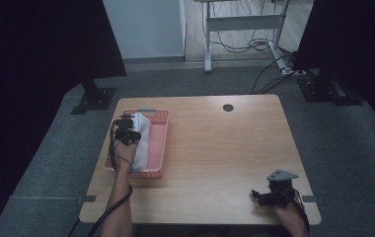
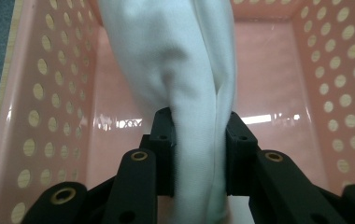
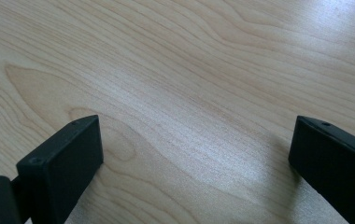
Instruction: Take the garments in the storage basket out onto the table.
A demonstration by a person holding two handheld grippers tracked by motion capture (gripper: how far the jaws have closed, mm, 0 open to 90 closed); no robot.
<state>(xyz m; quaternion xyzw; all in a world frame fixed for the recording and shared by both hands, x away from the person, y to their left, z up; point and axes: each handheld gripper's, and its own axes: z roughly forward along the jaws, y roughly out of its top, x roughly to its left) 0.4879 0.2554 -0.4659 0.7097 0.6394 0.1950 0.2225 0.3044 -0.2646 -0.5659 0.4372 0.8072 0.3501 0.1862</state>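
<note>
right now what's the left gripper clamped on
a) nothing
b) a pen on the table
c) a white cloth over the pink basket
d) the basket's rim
c: the left gripper has its jaws pinched on the white cloth, with the pink basket beneath it.

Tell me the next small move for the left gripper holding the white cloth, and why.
Probably lift straight up a little. The left gripper is shut on the white cloth, which hangs inside the pink basket, so it should clear the walls before moving sideways. The right gripper is open over the table.
</note>
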